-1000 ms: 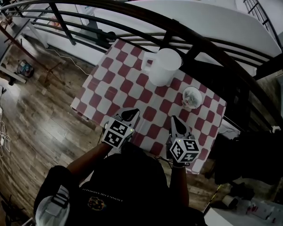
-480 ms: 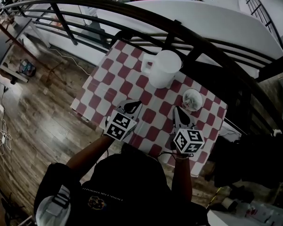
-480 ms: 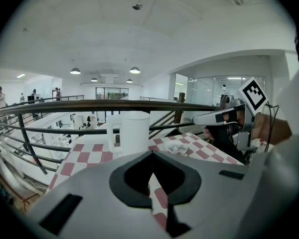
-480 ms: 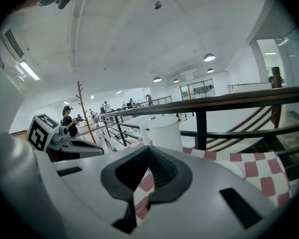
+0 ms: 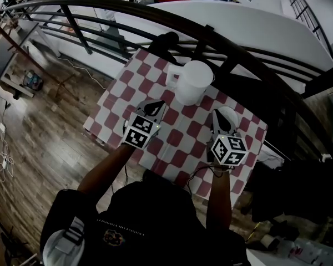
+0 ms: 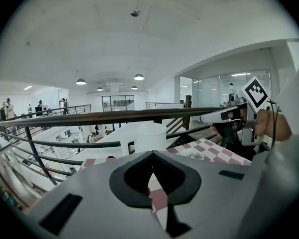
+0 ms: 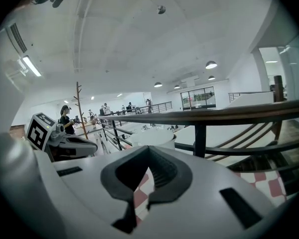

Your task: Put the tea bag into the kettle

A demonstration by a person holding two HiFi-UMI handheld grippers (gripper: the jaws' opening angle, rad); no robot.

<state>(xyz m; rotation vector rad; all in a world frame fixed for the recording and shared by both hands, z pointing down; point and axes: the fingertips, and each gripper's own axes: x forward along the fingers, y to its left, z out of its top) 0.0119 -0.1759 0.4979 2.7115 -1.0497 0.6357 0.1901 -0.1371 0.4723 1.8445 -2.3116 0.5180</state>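
A white kettle (image 5: 193, 81) with a side handle stands at the far side of the red-and-white checked table (image 5: 119, 101). To its right a small white dish (image 5: 232, 114) sits on the cloth, partly covered by my right gripper (image 5: 220, 118); what lies in it I cannot make out. My left gripper (image 5: 154, 105) hovers over the cloth just near-left of the kettle. Both grippers are shut with nothing between their jaws. In the left gripper view the kettle (image 6: 150, 136) rises straight beyond the shut jaws. In the right gripper view the kettle (image 7: 152, 137) also stands ahead.
A dark curved railing (image 5: 172, 15) runs close behind the table's far edge. Wooden floor (image 5: 44, 132) lies off the table's left edge. Dark bags and clutter (image 5: 277, 193) sit at the right. The person's arms reach in from the near edge.
Both grippers have moved forward over the table. The left one neared the kettle, and the right one came over the small dish. Their jaws stayed shut.
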